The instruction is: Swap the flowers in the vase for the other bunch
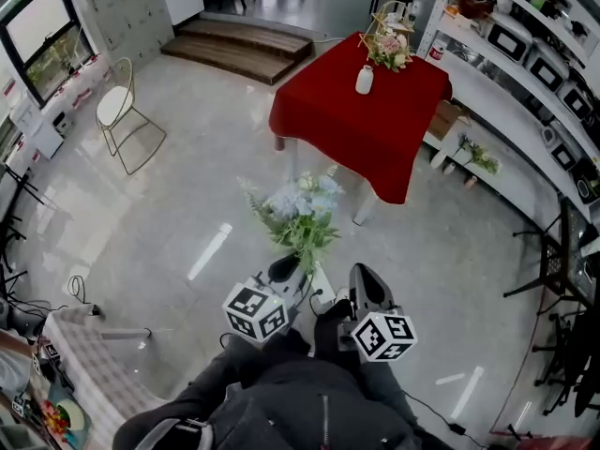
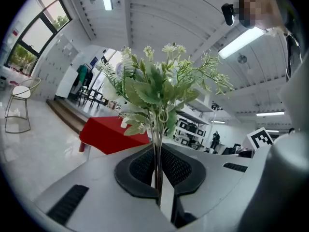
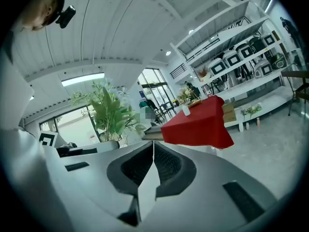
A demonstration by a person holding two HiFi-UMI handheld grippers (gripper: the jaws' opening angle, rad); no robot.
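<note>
A red-clothed table (image 1: 347, 120) stands some way ahead. On it is a white vase (image 1: 365, 80) that holds pink and cream flowers (image 1: 389, 45). My left gripper (image 1: 284, 270) is shut on the stems of another bunch (image 1: 300, 212) of green leaves and pale blue blooms, held upright. In the left gripper view the thin stems (image 2: 157, 163) are pinched between the pads of the left gripper (image 2: 158, 178), and the bunch (image 2: 159, 91) fills the middle. My right gripper (image 1: 367, 287) is next to it, shut and empty (image 3: 153, 158). The right gripper view shows the table (image 3: 198, 124) and the vase (image 3: 186, 110) in the distance.
White shelving with appliances (image 1: 534, 54) runs along the right wall, with small potted flowers (image 1: 478, 157) on its low ledge. A wire chair (image 1: 122, 111) stands at the left, wooden steps (image 1: 239, 50) at the back, black chairs (image 1: 562, 261) at the right, and a checked cloth (image 1: 84, 364) at the lower left.
</note>
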